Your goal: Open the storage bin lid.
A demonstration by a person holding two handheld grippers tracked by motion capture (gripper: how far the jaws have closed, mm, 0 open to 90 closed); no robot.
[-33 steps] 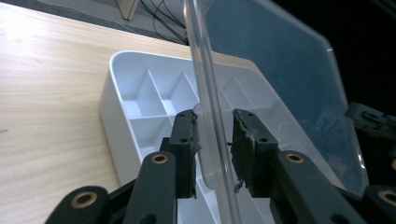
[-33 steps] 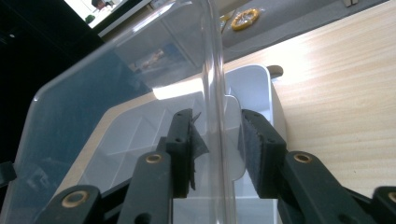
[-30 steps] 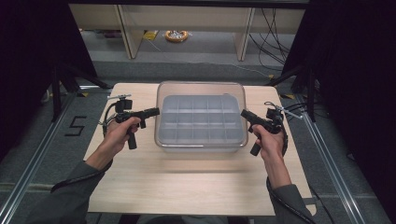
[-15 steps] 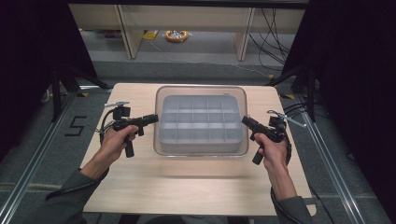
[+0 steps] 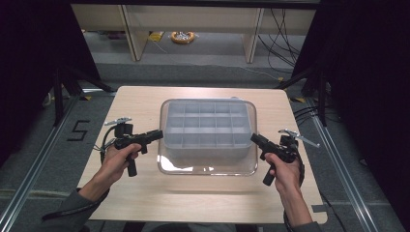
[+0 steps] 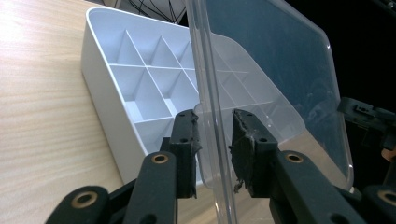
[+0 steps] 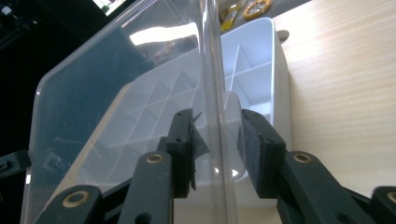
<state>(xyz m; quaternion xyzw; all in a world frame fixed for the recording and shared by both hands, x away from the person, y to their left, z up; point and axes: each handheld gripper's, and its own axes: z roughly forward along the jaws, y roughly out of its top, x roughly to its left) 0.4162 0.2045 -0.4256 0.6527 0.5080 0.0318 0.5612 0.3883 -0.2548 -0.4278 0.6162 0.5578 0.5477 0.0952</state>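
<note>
While our left gripper (image 6: pixel 213 140) and right gripper (image 7: pixel 215 140) are pinching the clear lid's (image 5: pixel 208 164) side edges, the divided box (image 5: pixel 205 128) is sitting beneath, bare table (image 5: pixel 145 104) all around.

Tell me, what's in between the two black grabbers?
The clear lid, held by its side edges between the left gripper and right gripper, above the white divided box; seen in the high view.

A pale wooden table (image 5: pixel 145 104) stood on a grey carpeted floor (image 5: pixel 203 63), where a black "5" (image 5: pixel 78 130) was marked to its left. Beyond it stood light wooden furniture legs (image 5: pixel 131 31), with a yellow-orange object (image 5: pixel 183 36) and black cables (image 5: pixel 283 34) on the floor. Dark curtains (image 5: pixel 372 87) closed both sides.
</note>
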